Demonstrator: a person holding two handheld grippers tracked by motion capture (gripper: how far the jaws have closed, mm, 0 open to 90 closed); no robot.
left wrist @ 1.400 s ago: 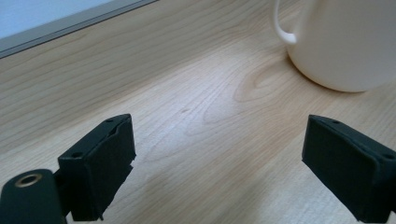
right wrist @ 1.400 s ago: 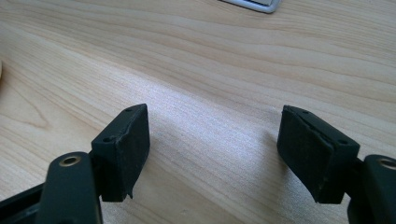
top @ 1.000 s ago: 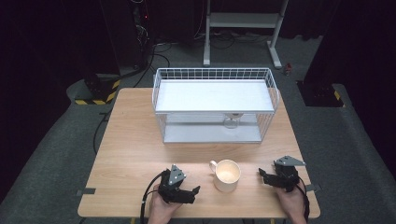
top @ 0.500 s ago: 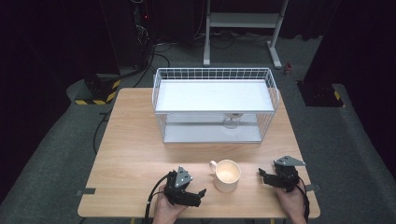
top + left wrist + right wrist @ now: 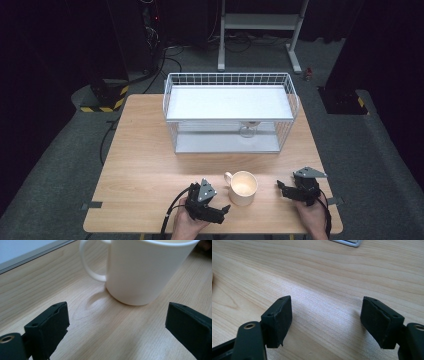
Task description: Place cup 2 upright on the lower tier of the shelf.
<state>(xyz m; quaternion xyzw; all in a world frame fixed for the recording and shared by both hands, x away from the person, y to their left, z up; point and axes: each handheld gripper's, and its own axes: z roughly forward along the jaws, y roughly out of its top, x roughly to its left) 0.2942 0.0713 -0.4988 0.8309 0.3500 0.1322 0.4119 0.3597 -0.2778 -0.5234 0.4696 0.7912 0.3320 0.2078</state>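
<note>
The jaws of the left gripper [image 5: 223, 209] are standing wide apart in the high view, pointing at the cream mug [image 5: 243, 187] just beside them near the front edge of the surface [image 5: 145, 150]; the hand is apparently lining them up to take the mug's body, though nothing is between them yet. The mug is standing upright, its handle turned toward the left edge. The right gripper [image 5: 281, 187] is resting near the front right corner, jaws also parted and holding nothing, probably waiting well clear of the approach. Toward the back edge a white wire rack [image 5: 229, 112] is standing with a flat shelf on top and a small glass [image 5: 247, 129] beneath it. Around the surface the room is lying dark: grey carpet [image 5: 70, 150], cables, a metal stand [image 5: 260, 22] behind, and black-and-yellow hazard tape [image 5: 102, 107] on the floor at the left.

In the left gripper view, the two black jaws are gaping with bare wood between them, and the mug [image 5: 142, 270] is sitting just ahead, untouched, its handle at the picture's left. The opening looks about wide enough for the mug's base, which would explain the spread.

In the right gripper view, the right gripper [image 5: 325, 315] is showing its jaws parted over pale, glossy wood grain [image 5: 332, 270], gripping nothing; a corner of the rack's base is peeking in at the top.
</note>
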